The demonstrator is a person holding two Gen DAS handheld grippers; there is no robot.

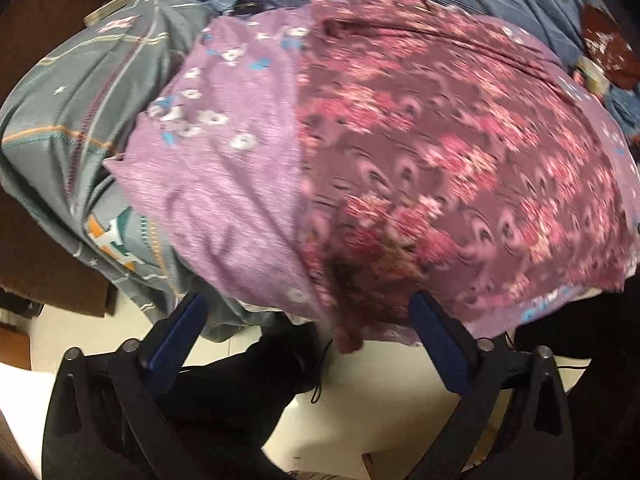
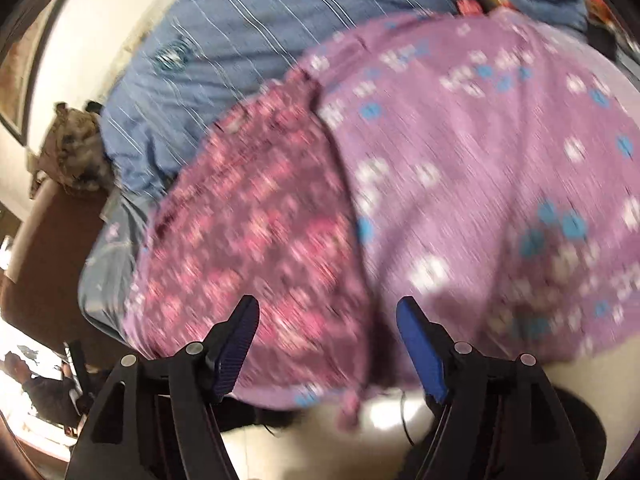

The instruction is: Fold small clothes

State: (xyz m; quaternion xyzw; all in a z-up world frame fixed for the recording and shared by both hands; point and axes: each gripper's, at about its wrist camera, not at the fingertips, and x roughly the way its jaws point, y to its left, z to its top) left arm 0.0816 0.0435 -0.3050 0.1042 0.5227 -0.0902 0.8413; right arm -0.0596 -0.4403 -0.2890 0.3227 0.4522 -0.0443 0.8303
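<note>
A maroon garment with a pink flower print (image 1: 420,160) lies spread on a lilac cloth with white and blue flowers (image 1: 224,168) at the bed's near edge. One corner of the maroon garment hangs over the edge. My left gripper (image 1: 308,304) is open and empty, its fingers either side of that hanging corner. In the right wrist view the maroon garment (image 2: 256,240) lies left of the lilac cloth (image 2: 500,160). My right gripper (image 2: 326,312) is open and empty just above the near edge of both cloths. This view is blurred.
A grey-green patterned sheet (image 1: 80,120) lies at the left and a blue striped bedcover (image 2: 240,40) behind. White floor (image 1: 380,400) with a dark object and a cable lies below the bed edge. A brown headboard (image 2: 48,260) stands at the left.
</note>
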